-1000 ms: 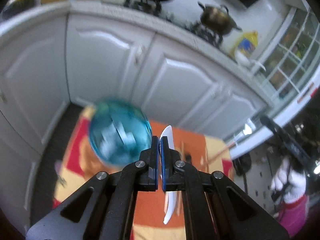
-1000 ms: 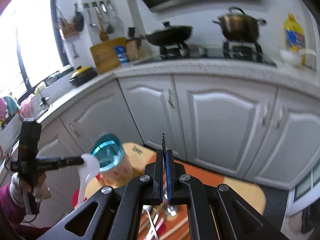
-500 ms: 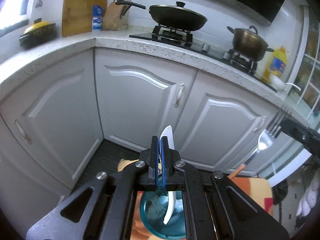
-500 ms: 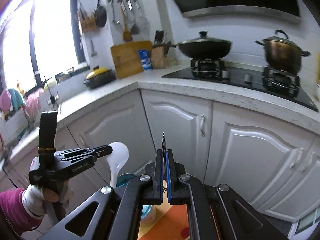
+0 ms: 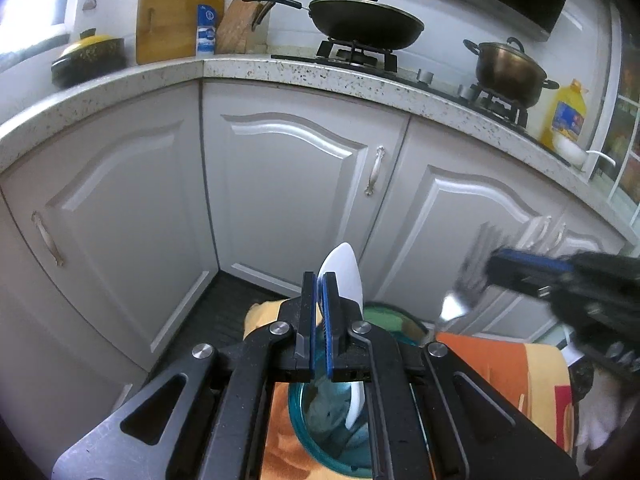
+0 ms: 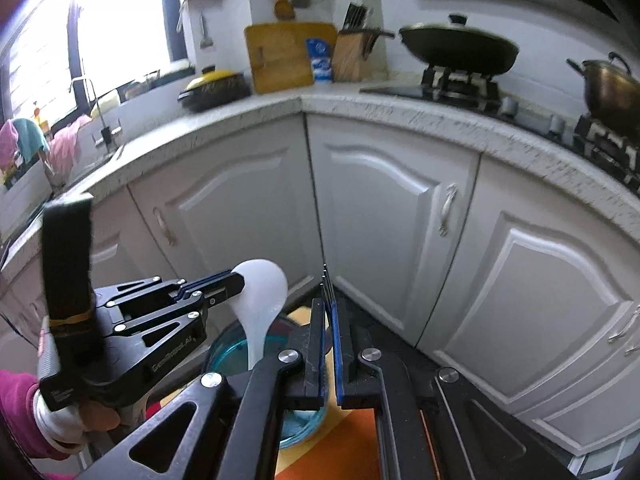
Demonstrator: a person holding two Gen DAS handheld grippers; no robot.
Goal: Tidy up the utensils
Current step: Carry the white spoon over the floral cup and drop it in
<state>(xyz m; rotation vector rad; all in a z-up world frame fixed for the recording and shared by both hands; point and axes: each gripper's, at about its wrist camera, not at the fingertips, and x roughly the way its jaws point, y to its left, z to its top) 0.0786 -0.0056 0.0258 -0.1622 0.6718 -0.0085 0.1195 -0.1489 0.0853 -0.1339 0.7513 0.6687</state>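
Observation:
My left gripper (image 5: 319, 280) is shut on a white plastic spoon (image 5: 347, 276), bowl end up, handle reaching down into a blue glass cup (image 5: 320, 432) below it. In the right wrist view the left gripper (image 6: 230, 282) holds the same spoon (image 6: 262, 300) over the cup (image 6: 228, 352). My right gripper (image 6: 329, 304) is shut on a metal fork (image 6: 326, 280), seen edge-on with tines up. In the left wrist view the right gripper (image 5: 496, 268) and the blurred fork (image 5: 464, 288) sit to the right of the cup.
An orange and yellow cloth (image 5: 492, 364) covers the surface under the cup. White cabinet doors (image 5: 296, 200) stand close behind. The counter (image 5: 280, 70) above carries a wok, a pot, a cutting board and a knife block.
Both views have swung up toward the cabinets. The spoon's handle has come over and into the cup. The right gripper with the fork has moved closer to the cup.

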